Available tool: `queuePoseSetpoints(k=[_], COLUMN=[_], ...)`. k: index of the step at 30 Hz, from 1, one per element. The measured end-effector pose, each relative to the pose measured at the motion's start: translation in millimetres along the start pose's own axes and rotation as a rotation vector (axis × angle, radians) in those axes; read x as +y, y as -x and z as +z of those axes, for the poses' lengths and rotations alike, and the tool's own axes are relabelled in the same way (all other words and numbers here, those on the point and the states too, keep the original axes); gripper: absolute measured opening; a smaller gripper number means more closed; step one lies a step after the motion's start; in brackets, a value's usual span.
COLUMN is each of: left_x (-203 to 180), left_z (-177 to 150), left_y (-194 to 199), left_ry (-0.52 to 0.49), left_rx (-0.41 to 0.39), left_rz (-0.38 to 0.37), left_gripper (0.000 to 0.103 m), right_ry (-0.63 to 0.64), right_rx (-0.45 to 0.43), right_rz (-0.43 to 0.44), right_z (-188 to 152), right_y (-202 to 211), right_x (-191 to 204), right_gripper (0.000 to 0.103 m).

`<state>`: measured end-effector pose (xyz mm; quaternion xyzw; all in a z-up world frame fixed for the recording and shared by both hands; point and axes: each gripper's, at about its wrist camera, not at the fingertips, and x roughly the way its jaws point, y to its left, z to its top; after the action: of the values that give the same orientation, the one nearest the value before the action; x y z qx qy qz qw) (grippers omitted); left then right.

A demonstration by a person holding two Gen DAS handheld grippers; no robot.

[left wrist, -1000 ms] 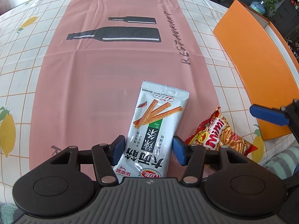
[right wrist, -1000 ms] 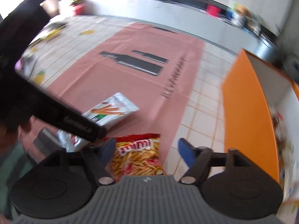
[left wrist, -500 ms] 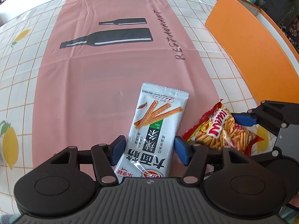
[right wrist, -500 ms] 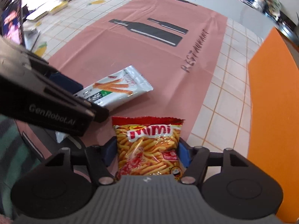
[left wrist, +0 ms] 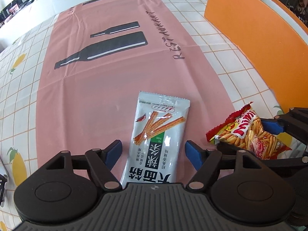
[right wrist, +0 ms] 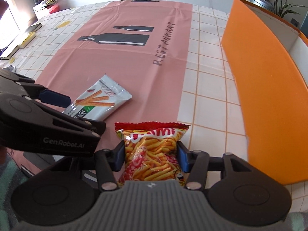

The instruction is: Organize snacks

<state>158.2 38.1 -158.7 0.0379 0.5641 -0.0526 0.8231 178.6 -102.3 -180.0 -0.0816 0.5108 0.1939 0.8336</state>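
A white snack packet with orange sticks printed on it (left wrist: pixel 157 140) lies flat on the pink mat (left wrist: pixel 115 77). My left gripper (left wrist: pixel 154 152) is open, its blue pads either side of the packet's near end without touching it. The packet also shows in the right wrist view (right wrist: pixel 100 101). A red Mimi snack bag (right wrist: pixel 152 152) sits between the pads of my right gripper (right wrist: pixel 151 156), which is shut on it. The bag shows in the left wrist view (left wrist: pixel 248 134) to the right of the packet.
An orange bin (right wrist: pixel 269 88) with white inner walls stands along the right side of the table; it also shows in the left wrist view (left wrist: pixel 259 38). A chequered tablecloth (right wrist: pixel 207 77) lies under the mat. Books (right wrist: pixel 19 44) lie at the far left.
My right gripper has closed its pads onto the Mimi bag. The left gripper has stayed open around the white packet, with the view tilting a little.
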Motion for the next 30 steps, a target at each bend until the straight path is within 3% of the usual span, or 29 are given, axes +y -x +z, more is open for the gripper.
queuePoseSetpoints(k=[2, 5, 6, 16, 30], left_x=[0, 2, 3, 14, -7], left_z=[0, 0, 1, 2, 26], left_y=[0, 4, 4, 21, 116], left_ry=[-0.003, 0.008, 0.017, 0.151, 0.176], left_rx=[-0.013, -0.036, -0.033, -0.06, -0.235], left_rz=[-0.001, 0.005, 0.005, -0.035, -0.156], left_gripper=[0.084, 0.061, 0.058, 0.054, 0.053], right_ry=[-0.023, -0.051, -0.063, -0.094, -0.038], right_rx=[0.001, 0.0, 0.001, -0.052, -0.204], right_rz=[-0.006, -0.011, -0.004, 0.021, 0.02], right_z=[-1, -3, -4, -2, 21], right_y=[1, 4, 5, 36, 117], right_x=[-4, -9, -11, -22, -49], right_gripper=[0.052, 0.051, 0.051, 0.05, 0.048])
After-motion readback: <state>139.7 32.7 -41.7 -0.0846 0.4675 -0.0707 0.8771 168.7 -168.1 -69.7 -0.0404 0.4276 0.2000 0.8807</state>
